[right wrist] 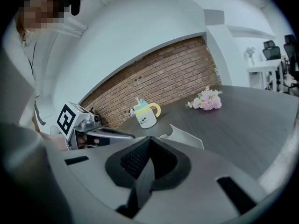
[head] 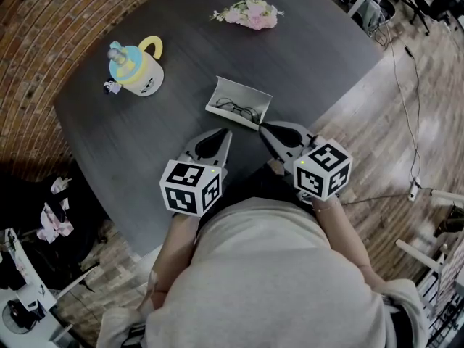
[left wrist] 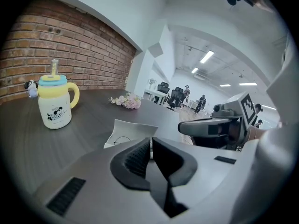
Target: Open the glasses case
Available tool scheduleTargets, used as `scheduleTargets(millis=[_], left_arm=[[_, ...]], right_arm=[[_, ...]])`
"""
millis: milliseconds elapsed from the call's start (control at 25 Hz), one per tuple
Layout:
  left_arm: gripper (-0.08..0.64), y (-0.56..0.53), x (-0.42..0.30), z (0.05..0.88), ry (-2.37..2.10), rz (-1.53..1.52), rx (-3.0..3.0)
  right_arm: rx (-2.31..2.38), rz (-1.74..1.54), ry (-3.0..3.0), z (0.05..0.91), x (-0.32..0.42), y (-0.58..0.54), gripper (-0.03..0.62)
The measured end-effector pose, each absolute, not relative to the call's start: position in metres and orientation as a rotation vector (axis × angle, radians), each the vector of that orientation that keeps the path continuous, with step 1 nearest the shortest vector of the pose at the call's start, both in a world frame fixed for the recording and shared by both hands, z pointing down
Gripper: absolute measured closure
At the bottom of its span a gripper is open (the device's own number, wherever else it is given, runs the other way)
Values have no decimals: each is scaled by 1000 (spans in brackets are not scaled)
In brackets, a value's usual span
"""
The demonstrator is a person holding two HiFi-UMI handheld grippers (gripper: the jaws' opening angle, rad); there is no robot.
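Observation:
The white glasses case (head: 241, 101) lies open on the dark table (head: 138, 151), its lid standing up and a pair of dark-rimmed glasses (head: 236, 109) inside. My left gripper (head: 227, 133) is shut and empty, its tips just short of the case's near left side. My right gripper (head: 262, 127) is also shut with nothing in it, close to the case's near right corner. In the left gripper view the case (left wrist: 133, 127) sits just beyond the closed jaws, with the right gripper (left wrist: 183, 128) at the right. The right gripper view shows the case's lid (right wrist: 187, 136) past the jaws.
A yellow-handled cup with a blue lid (head: 138, 67) and a small figurine (head: 111, 87) stand at the table's far left. A pink flower bunch (head: 250, 13) lies at the far edge. The person's body is against the table's near edge.

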State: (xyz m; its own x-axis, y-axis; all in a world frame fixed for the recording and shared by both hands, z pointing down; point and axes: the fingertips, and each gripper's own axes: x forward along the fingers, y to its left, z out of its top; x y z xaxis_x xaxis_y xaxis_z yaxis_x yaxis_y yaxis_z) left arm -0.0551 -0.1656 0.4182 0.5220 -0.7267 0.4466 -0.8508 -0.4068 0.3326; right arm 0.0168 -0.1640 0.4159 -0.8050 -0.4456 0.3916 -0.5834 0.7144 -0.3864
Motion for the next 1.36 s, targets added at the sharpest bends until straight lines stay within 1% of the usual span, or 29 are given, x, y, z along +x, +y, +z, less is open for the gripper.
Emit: scheduleTargets(millis=[520, 1360], left_arm=[[526, -163, -54, 428, -1271, 369, 2233], [526, -163, -47, 421, -1286, 393, 2268]], right_arm=[[809, 742, -2655, 416, 18, -162, 588], [805, 762, -2650, 421, 25, -164, 588]])
